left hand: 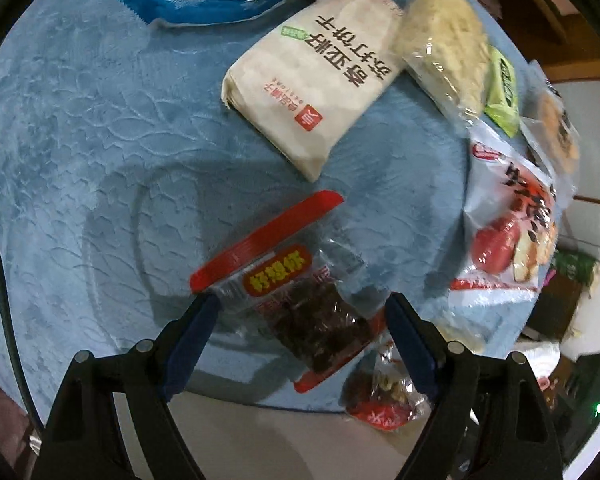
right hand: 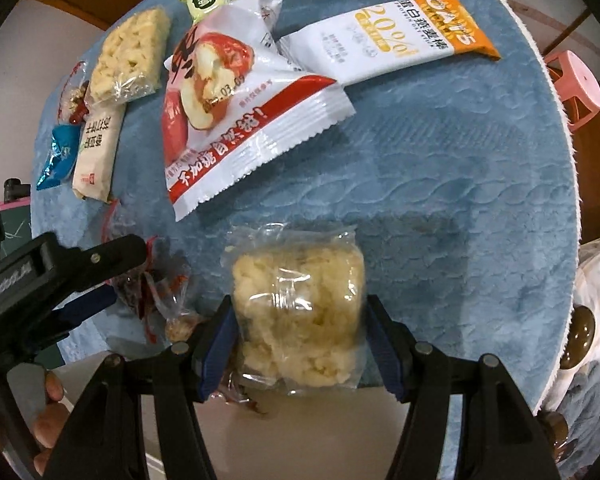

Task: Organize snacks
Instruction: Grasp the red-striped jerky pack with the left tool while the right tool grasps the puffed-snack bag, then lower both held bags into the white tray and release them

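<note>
Below, the left gripper (left hand: 300, 320) spreads around a crinkly clear packet of dark fruit (left hand: 300, 312); the right gripper (right hand: 298, 336) pinches a lumpy pale puffed-grain bar (right hand: 300, 308) over plush blue cloth (right hand: 440, 200).

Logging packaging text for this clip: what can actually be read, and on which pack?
"OATS" and "20%": white and orange bar wrapper.
"03.09", part of a date stamp: white and red apple pouch.
Chinese print on the beige pack and other packs: not transcribed.
</note>
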